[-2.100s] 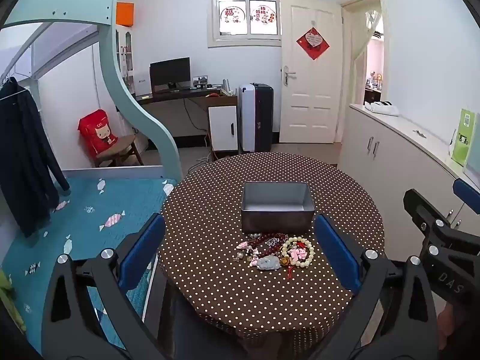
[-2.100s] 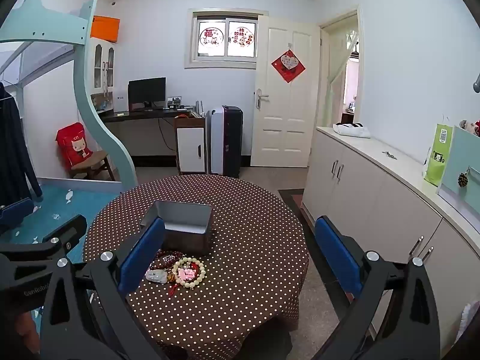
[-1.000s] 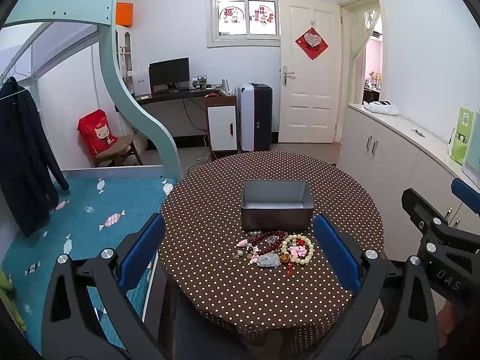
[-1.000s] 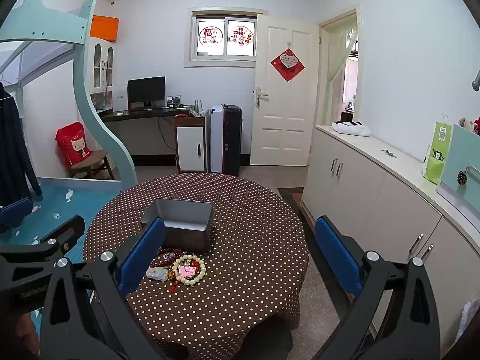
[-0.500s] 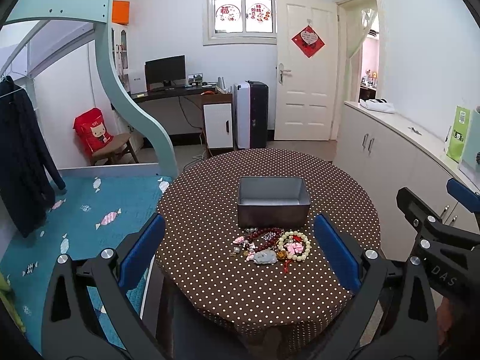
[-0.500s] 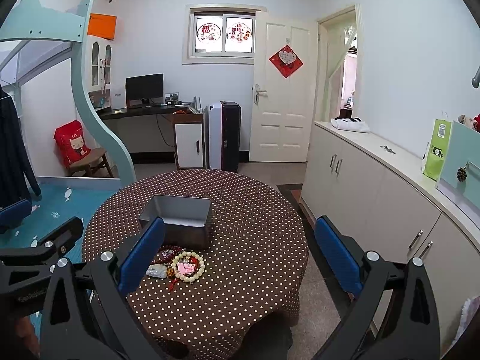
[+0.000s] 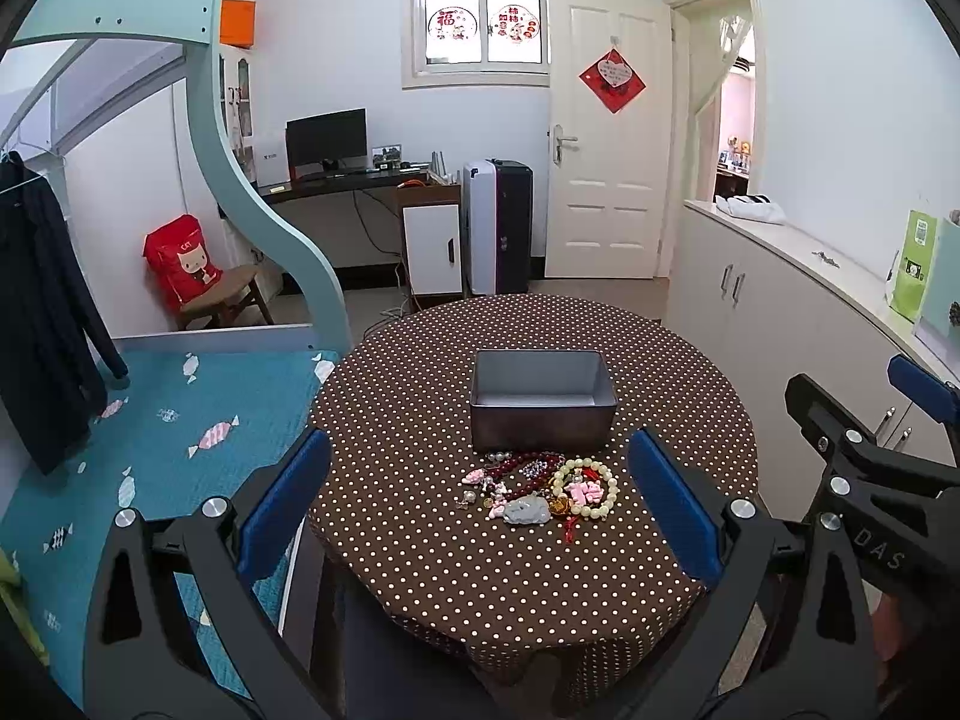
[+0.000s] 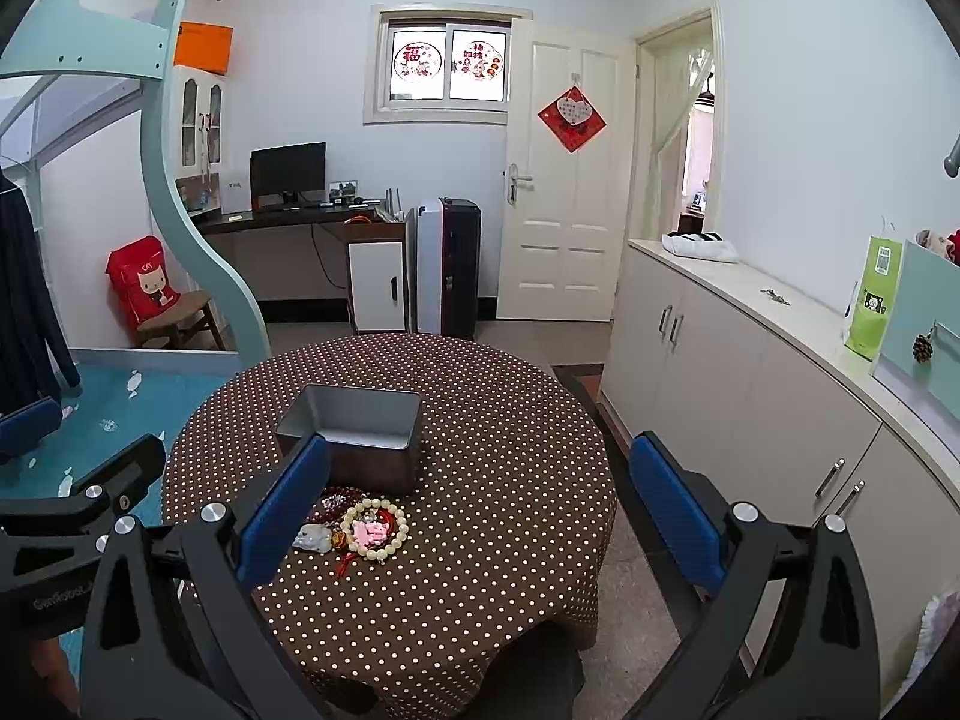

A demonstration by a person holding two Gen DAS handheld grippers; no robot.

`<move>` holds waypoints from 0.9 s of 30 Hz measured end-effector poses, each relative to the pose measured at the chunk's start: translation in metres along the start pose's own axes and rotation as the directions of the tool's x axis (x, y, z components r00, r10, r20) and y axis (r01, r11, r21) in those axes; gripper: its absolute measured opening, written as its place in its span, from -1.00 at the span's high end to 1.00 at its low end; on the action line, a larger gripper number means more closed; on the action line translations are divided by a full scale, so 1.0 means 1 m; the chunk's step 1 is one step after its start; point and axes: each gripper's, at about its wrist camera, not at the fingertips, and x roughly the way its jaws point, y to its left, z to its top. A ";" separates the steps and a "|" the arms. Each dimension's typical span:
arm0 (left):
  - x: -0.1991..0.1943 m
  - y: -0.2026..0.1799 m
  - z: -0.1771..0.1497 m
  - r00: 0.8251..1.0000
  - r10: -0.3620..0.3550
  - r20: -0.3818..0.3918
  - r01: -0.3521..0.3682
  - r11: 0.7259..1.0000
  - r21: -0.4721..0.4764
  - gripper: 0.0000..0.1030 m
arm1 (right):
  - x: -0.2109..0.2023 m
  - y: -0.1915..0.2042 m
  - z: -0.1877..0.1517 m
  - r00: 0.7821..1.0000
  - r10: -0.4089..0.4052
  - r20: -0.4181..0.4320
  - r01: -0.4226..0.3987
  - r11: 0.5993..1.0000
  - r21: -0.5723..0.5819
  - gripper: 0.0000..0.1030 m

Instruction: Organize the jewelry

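A pile of jewelry lies on a round table with a brown polka-dot cloth (image 7: 420, 396): a cream bead bracelet (image 7: 587, 487) (image 8: 375, 528), dark red beads (image 7: 522, 468), a grey pendant (image 7: 527, 510) and pink charms. Just behind it stands an open, empty grey metal box (image 7: 542, 399) (image 8: 357, 441). My left gripper (image 7: 480, 510) is open and empty, held above the table's near edge. My right gripper (image 8: 480, 510) is open and empty, to the right of the pile; it also shows in the left wrist view (image 7: 864, 456).
A bed with a teal cover (image 7: 150, 420) lies left of the table. A white cabinet run (image 8: 750, 372) lines the right wall. A desk, a suitcase (image 7: 498, 228) and a white door stand at the far wall.
Both views have shifted slightly; the table and jewelry sit a little lower and nearer in the frames. Both grippers stay open and empty, and the jewelry has not moved.
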 end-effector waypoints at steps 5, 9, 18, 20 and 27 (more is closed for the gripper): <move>0.000 0.002 0.000 1.000 -0.001 -0.004 0.001 1.000 -0.004 -0.91 | 0.000 0.000 0.000 1.000 0.000 -0.006 0.000 1.000 0.002 -0.86; 0.000 0.002 0.000 1.000 -0.003 -0.006 0.003 1.000 -0.006 -0.91 | -0.001 0.001 0.000 1.000 -0.002 -0.003 0.002 1.000 -0.001 -0.86; -0.001 0.001 -0.001 1.000 -0.004 -0.007 0.003 1.000 -0.005 -0.91 | -0.002 0.001 -0.001 1.000 -0.001 -0.003 0.001 1.000 0.000 -0.86; 0.000 0.000 -0.001 1.000 -0.007 -0.007 0.007 1.000 -0.006 -0.91 | -0.003 0.001 0.000 1.000 -0.003 -0.002 0.003 1.000 -0.001 -0.86; 0.000 0.002 -0.002 1.000 -0.015 -0.016 0.015 1.000 -0.005 -0.91 | 0.000 0.000 0.000 1.000 0.000 -0.009 0.000 1.000 0.000 -0.86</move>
